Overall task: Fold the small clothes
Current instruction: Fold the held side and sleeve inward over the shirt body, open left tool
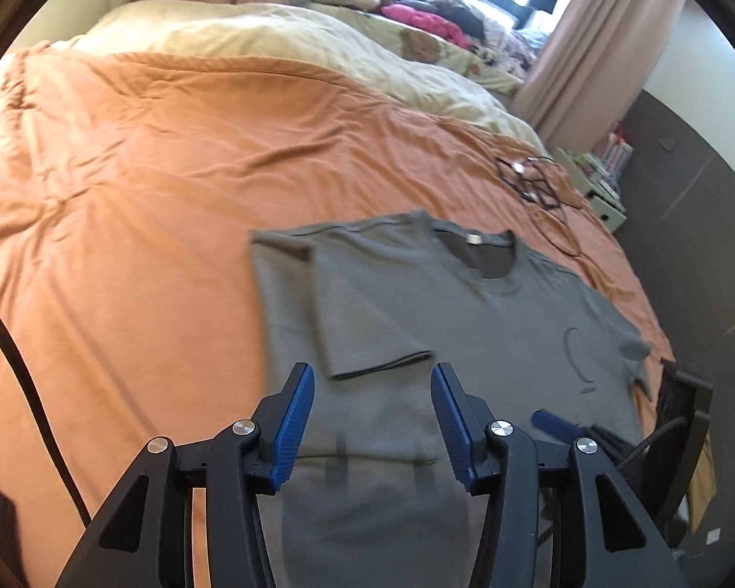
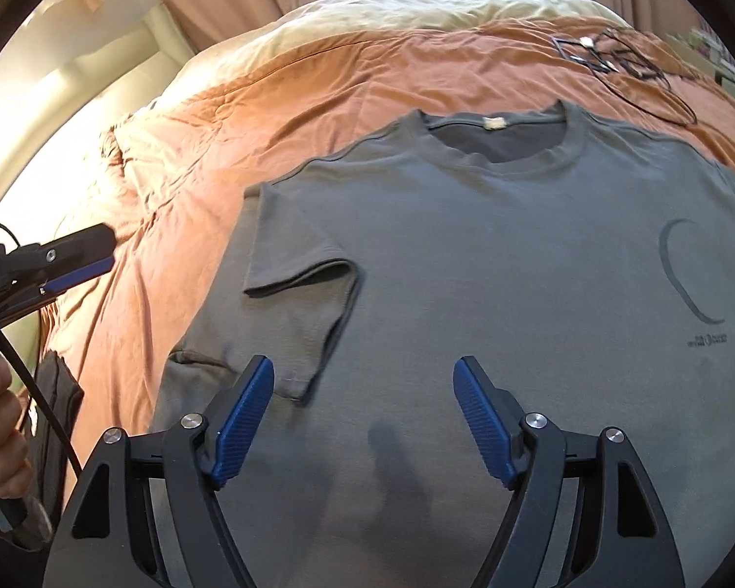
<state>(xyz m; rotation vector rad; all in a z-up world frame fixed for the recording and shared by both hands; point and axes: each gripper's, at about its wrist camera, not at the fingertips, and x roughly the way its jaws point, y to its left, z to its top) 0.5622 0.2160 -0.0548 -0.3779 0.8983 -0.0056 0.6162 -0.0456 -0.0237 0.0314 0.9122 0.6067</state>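
Both jaws spread above T-shirt [image 2: 490, 255]

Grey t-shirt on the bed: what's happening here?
A person with a handheld gripper in each hand is folding a plain grey cotton t-shirt laid face up on a rumpled orange bedsheet. One short sleeve is already folded in over the body; the other side is not clearly in view. The left gripper and right gripper both hang over the shirt's lower part, jaws open, gripping nothing.
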